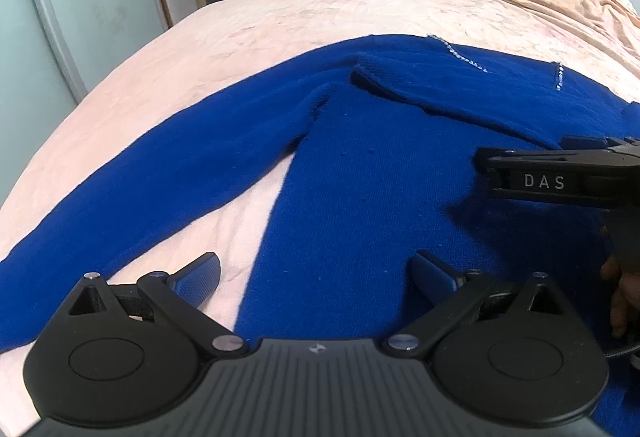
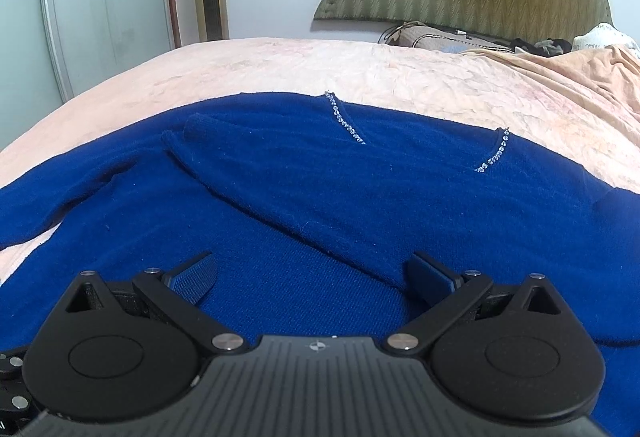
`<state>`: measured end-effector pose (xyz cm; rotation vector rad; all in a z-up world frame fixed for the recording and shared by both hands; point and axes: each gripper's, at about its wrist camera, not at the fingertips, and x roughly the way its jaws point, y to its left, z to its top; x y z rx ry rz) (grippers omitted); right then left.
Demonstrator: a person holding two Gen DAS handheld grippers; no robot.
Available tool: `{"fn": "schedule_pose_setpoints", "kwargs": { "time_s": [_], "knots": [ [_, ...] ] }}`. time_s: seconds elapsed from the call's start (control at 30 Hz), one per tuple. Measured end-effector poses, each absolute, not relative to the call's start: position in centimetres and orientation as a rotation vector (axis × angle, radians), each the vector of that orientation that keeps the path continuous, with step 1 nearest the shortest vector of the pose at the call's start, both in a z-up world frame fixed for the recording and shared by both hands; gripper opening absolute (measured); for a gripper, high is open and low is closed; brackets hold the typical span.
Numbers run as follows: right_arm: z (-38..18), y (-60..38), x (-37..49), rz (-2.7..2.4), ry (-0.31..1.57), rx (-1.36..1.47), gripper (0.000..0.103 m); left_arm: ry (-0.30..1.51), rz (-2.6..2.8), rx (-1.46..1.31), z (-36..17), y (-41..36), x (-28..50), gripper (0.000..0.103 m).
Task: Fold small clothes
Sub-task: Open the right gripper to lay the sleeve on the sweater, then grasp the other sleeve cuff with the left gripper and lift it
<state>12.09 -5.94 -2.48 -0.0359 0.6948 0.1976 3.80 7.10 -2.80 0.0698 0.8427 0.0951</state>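
Royal-blue knit sweater [image 2: 360, 205] lies flat on the peach-covered bed [image 2: 280, 65], rhinestone trim [image 2: 347, 121] marking the neckline at the far side. One sleeve is already laid diagonally across the body; the other sleeve [image 1: 132, 177] stretches out over the bedcover toward the left.

Left tongs [image 1: 316, 277] hover low above the sweater's side edge, jaws spread wide, nothing held. Right tongs [image 2: 312, 279] likewise gaping and empty, poised over the body just short of the folded sleeve's edge; in the left wrist view they show side-on, over the body.

Judgement: sleeve-folding stage, half done. Next move likely calls for the left tongs to reach out to the extended sleeve, pinch near the cuff and carry it across. Loose knit may sag or bunch.
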Motion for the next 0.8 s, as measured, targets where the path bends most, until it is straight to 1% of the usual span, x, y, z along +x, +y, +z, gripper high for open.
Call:
{"fn": "schedule_pose_setpoints", "kwargs": {
  "time_s": [0.4, 0.8],
  "knots": [
    [-2.3, -6.2, 11.9, 0.207, 0.685, -0.016, 0.103, 0.833, 0.261, -0.013, -1.8, 9.8, 3.5, 0.103],
    [-2.3, -6.3, 11.7, 0.215, 0.685, -0.022, 0.103, 0.838, 0.340, -0.012, -1.4, 10.3, 3.4, 0.103]
  ]
}}
